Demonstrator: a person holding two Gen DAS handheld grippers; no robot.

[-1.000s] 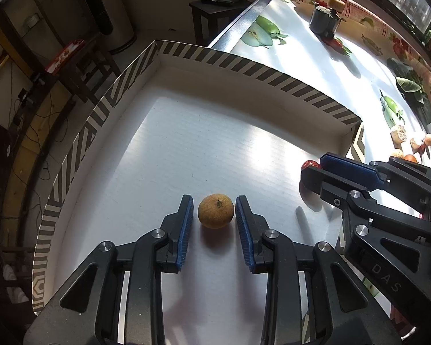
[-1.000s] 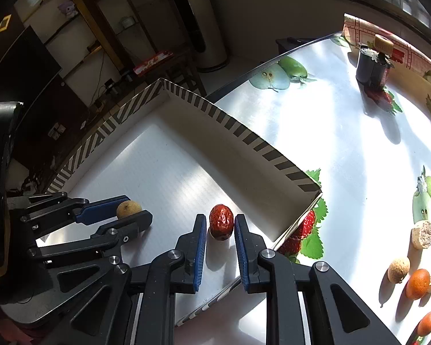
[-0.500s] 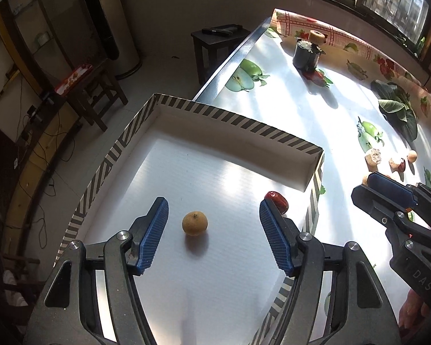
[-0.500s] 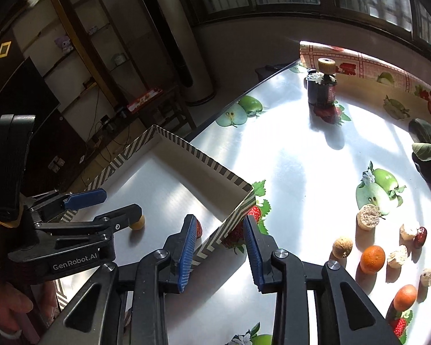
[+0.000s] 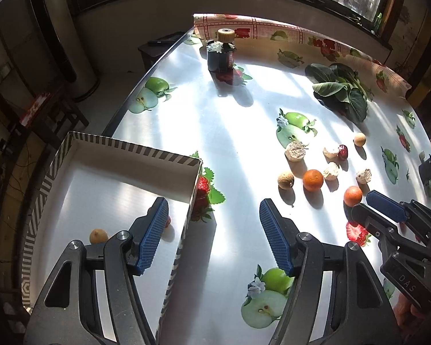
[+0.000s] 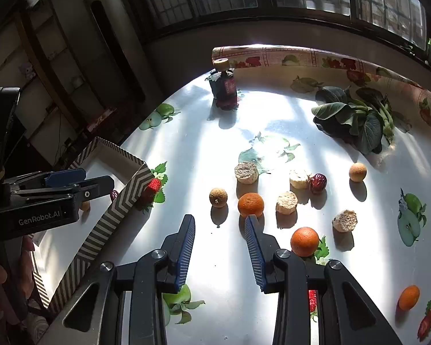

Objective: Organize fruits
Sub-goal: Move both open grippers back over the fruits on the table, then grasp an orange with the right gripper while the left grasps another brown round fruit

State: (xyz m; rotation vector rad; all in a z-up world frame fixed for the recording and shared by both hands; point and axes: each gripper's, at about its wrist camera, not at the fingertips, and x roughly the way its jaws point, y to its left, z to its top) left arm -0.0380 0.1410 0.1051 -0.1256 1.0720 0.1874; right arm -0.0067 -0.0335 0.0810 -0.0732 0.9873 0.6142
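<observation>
A white box with a striped rim [image 5: 135, 148] sits at the table's left edge; it also shows in the right wrist view [image 6: 120, 205]. Inside lie a tan longan [image 5: 98, 235] and a red jujube [image 5: 167, 221], partly hidden by my left finger. My left gripper [image 5: 212, 234] is open and empty above the box's right wall. My right gripper [image 6: 219, 248] is open and empty over the table. Ahead of it lie a longan [image 6: 218, 197], an orange [image 6: 250, 204], a second orange [image 6: 304, 241], a jujube [image 6: 318, 183] and a pale longan [image 6: 357, 172].
Several cut pale chunks [image 6: 246, 172] lie among the fruit. A dark bottle [image 6: 224, 84] stands at the back. Leafy greens [image 6: 356, 119] lie at the back right. A small orange [image 6: 409, 297] lies near right. The table edge runs along the left.
Both grippers opened, let go of the longan and the jujube in the box, and pulled back and rightward. The right gripper now faces the loose fruit on the table.
</observation>
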